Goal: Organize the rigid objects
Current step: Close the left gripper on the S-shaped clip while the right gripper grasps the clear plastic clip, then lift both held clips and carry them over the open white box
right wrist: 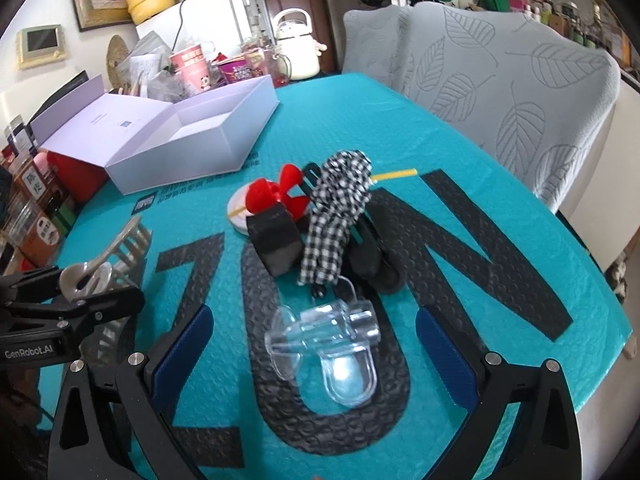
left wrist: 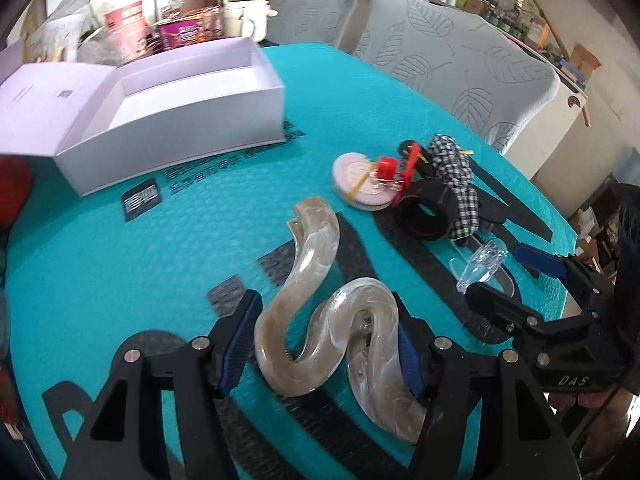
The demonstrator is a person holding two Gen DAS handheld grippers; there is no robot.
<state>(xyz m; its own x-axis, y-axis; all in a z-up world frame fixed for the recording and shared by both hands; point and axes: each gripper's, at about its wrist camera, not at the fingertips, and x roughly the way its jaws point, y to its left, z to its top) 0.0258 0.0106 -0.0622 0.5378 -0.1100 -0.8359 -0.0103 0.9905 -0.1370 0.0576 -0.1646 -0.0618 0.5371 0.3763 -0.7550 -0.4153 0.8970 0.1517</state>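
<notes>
My left gripper [left wrist: 326,344] pinches the marbled hair claw [left wrist: 320,320]; my right gripper [right wrist: 312,344] gapes around the clear clip [right wrist: 324,344]; glossy curves could squirt free if I tilt.

A box [right wrist: 192,140] with its lid [right wrist: 100,120] folded open is being carried near the mat's [right wrist: 360,120] far left edge. A heap is lying mid-mat: a disc [right wrist: 240,216] at its left, a ring [right wrist: 276,240] just before the disc, a scrunchie [right wrist: 340,208] to the right. A clear clip [right wrist: 320,336] is lying nearer, before the heap. A wavy clip [left wrist: 320,312] is being held left of the clear one, towards the near edge.
</notes>
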